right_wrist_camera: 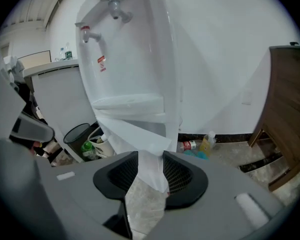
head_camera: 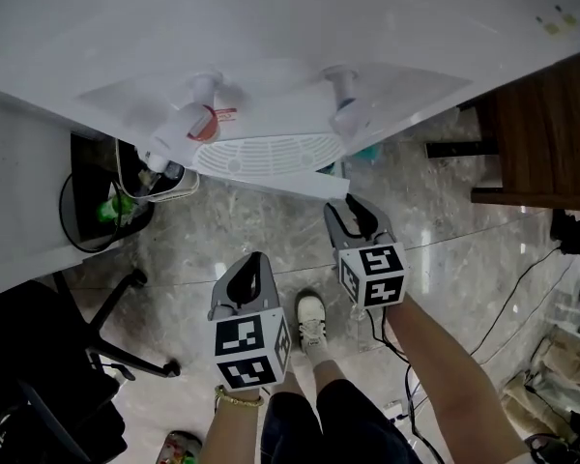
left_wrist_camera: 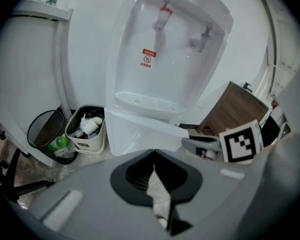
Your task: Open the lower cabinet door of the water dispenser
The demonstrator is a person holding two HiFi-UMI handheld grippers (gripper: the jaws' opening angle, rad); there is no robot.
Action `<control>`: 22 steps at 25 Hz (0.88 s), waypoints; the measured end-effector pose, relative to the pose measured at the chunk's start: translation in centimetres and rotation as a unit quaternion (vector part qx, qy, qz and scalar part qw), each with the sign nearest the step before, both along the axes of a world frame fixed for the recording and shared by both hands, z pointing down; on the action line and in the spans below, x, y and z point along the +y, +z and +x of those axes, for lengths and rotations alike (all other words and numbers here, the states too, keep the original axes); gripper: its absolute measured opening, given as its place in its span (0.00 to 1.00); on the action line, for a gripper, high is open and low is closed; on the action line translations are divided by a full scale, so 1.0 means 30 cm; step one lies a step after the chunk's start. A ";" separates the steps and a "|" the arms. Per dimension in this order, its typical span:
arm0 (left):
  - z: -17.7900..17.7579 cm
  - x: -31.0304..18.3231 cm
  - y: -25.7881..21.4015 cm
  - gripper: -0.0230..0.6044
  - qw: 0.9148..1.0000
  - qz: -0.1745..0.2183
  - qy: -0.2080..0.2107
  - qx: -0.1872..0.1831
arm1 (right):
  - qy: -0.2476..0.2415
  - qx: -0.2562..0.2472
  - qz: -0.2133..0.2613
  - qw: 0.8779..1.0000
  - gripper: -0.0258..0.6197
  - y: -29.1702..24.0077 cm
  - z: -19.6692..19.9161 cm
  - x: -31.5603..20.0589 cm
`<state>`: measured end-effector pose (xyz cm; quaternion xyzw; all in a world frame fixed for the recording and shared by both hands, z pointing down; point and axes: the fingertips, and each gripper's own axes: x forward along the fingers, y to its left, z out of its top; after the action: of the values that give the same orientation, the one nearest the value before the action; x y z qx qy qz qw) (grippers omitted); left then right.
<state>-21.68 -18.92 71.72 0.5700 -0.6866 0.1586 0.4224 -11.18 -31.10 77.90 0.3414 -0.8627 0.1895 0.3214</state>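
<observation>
The white water dispenser (head_camera: 271,85) stands in front of me with a red tap (head_camera: 188,119), a blue tap (head_camera: 346,104) and a drip tray (head_camera: 266,153). Its lower cabinet door (head_camera: 304,184) stands swung out from the body. My right gripper (head_camera: 353,216) is at the door's free edge. In the right gripper view the door (right_wrist_camera: 135,134) fills the gap between the pads of that gripper (right_wrist_camera: 151,169), which is shut on it. My left gripper (head_camera: 248,276) hangs lower and to the left, away from the door (left_wrist_camera: 140,131). Its jaws (left_wrist_camera: 153,166) are shut with nothing between them.
A white waste bin (head_camera: 159,177) and a black mesh bin (head_camera: 106,206) stand left of the dispenser. An office chair base (head_camera: 126,356) is at the lower left. A wooden cabinet (head_camera: 546,133) and cables (head_camera: 522,298) are on the right. Bottles (right_wrist_camera: 207,144) lie by the wall.
</observation>
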 end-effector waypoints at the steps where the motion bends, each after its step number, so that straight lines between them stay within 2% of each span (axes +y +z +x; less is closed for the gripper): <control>1: -0.003 0.007 -0.003 0.05 1.000 0.007 0.000 -0.001 | -0.002 0.000 -0.005 1.000 0.27 0.000 0.006 0.038; 4: -0.018 0.053 0.006 0.05 1.000 0.019 -0.009 -0.003 | -0.003 -0.006 -0.023 1.000 0.25 -0.002 0.013 0.156; 7: -0.046 0.129 0.036 0.05 1.000 0.014 -0.027 -0.003 | -0.005 -0.015 -0.045 0.999 0.23 -0.002 0.000 0.284; 13: -0.099 0.296 0.072 0.05 0.999 0.011 -0.040 -0.006 | -0.042 -0.023 -0.093 0.995 0.17 -0.001 -0.081 0.537; 19: -0.208 0.462 0.121 0.05 0.997 0.003 -0.073 -0.006 | -0.116 -0.020 -0.140 0.983 0.09 0.001 -0.221 0.745; 22: -0.255 0.527 0.135 0.05 0.996 0.008 -0.093 -0.003 | -0.152 -0.022 -0.159 0.975 0.08 0.007 -0.310 0.832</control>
<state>-29.32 -3.10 75.78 0.5068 -0.7389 0.1148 0.4291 -20.48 -6.15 78.10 0.1466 -0.8703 0.2804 0.3775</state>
